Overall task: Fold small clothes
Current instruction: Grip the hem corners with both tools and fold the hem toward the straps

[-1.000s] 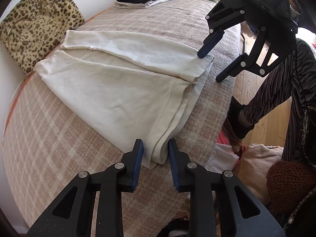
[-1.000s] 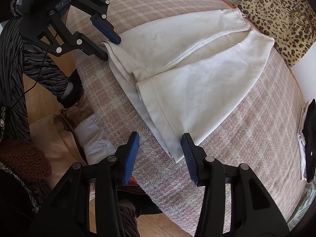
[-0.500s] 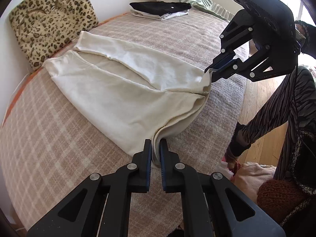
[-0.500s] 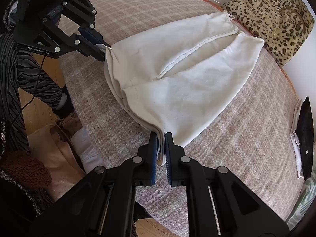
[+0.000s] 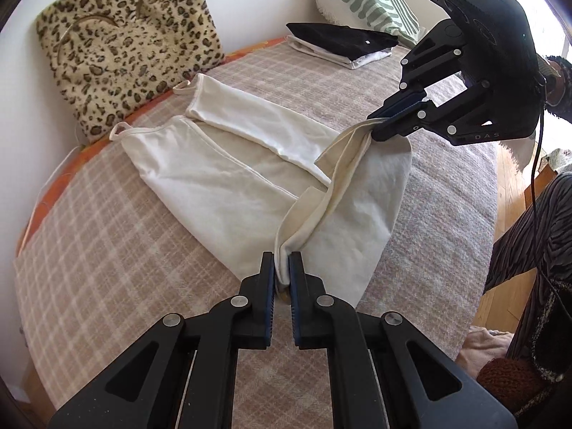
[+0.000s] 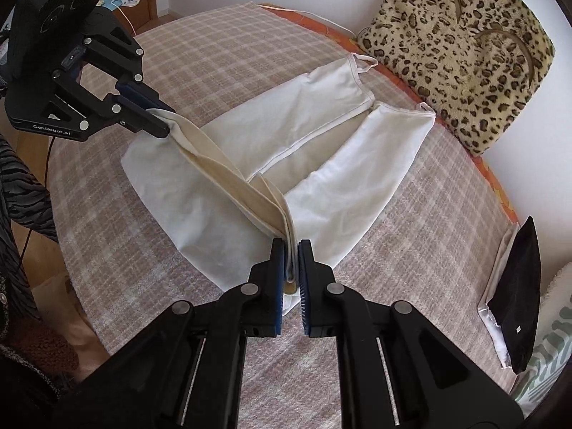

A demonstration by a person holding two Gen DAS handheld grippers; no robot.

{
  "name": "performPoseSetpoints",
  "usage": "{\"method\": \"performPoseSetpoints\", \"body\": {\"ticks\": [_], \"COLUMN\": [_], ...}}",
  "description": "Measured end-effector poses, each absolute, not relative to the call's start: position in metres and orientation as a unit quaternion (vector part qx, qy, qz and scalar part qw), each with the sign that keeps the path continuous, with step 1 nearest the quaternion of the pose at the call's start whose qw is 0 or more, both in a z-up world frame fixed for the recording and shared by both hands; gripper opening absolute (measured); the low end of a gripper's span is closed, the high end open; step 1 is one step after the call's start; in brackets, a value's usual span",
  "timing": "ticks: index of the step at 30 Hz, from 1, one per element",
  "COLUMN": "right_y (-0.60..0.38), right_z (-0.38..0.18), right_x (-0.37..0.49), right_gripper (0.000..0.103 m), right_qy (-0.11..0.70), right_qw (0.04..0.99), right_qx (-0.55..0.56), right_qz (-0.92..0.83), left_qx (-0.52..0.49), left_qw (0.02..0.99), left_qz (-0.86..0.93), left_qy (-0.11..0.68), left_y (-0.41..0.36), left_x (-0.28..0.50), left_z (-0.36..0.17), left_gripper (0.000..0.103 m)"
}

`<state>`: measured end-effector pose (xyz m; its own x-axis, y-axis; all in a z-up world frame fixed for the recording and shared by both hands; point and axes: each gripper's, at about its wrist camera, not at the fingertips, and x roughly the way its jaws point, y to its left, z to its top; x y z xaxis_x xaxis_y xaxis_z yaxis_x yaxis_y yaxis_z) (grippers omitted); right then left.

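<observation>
A second ago both my tools stood open at the hem of the cream cotton garment [image 5: 228, 193]. Now my left tool [image 5: 281, 275] and right tool [image 6: 291, 262] pinch its two hem corners, lifted and carried toward the straps.

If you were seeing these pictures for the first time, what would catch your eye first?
First, the cream camisole spread mid-bed, its near hem lifted in a taut band between the left gripper and the right gripper, each clamped on one corner. Next, the leopard-print cushion against the wall just beyond its straps. Then the folded black garment further up the checked bedspread.
</observation>
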<state>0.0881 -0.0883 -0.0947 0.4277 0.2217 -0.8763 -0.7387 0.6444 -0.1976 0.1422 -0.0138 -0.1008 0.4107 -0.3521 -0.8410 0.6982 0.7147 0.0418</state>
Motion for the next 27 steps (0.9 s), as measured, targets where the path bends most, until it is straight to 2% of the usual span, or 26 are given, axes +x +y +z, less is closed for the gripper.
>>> {"method": "performPoseSetpoints", "body": {"ticks": [11, 27], "right_y": [-0.088, -0.087], "right_z": [-0.128, -0.124], "right_x": [0.146, 0.194], "right_gripper": [0.008, 0.008], "right_qy": [0.474, 0.468], "right_qw": [0.783, 0.805], "right_qx": [-0.282, -0.256], "right_qz": [0.287, 0.26], "left_qx": [0.191, 0.167], "left_qw": [0.822, 0.846], "left_qz": [-0.303, -0.268], "left_qy": [0.442, 0.431], "left_y": [-0.01, -0.005], "left_x": [0.194, 0.238], "left_z": [-0.124, -0.129], "left_gripper": [0.006, 0.006]}}
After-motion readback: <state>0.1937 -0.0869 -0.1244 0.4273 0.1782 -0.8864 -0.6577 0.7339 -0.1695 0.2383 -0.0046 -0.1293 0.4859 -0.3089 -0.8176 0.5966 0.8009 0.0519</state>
